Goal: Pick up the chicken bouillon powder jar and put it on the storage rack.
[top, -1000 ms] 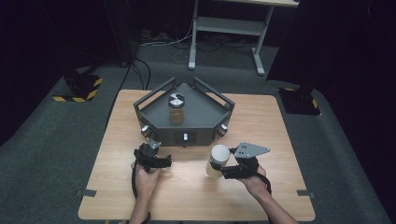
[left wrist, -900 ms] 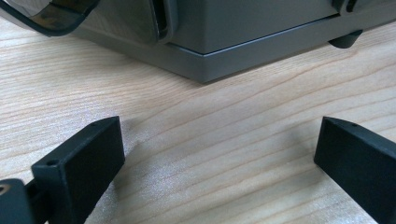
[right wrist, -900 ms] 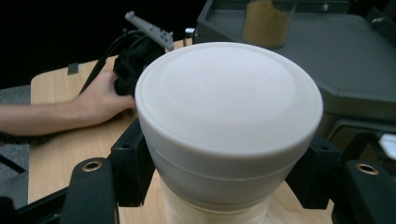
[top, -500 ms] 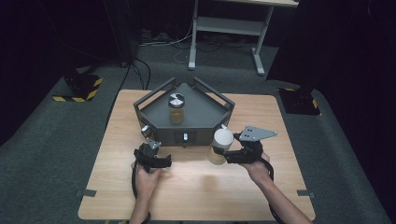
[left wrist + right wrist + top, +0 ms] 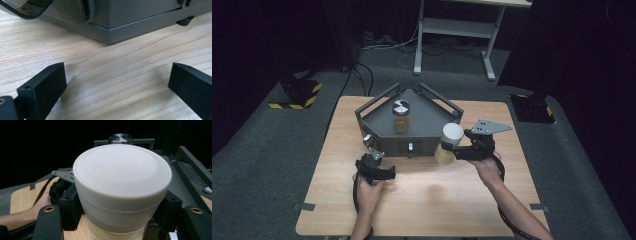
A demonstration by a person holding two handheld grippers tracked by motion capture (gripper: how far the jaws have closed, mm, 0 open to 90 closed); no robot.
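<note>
In the right gripper view, the white-lidded jar [image 5: 122,186] hid most of the grey tray [image 5: 183,157] and all but the metal cap of the second jar [image 5: 120,138] behind it; its own base was cut off at the bottom edge, and the contact of the pads with its sides was concealed. In the left gripper view, the tray [image 5: 130,17] was cut off at the top, and the curved dark strip [image 5: 30,8] at upper left was too cropped to identify.
</note>
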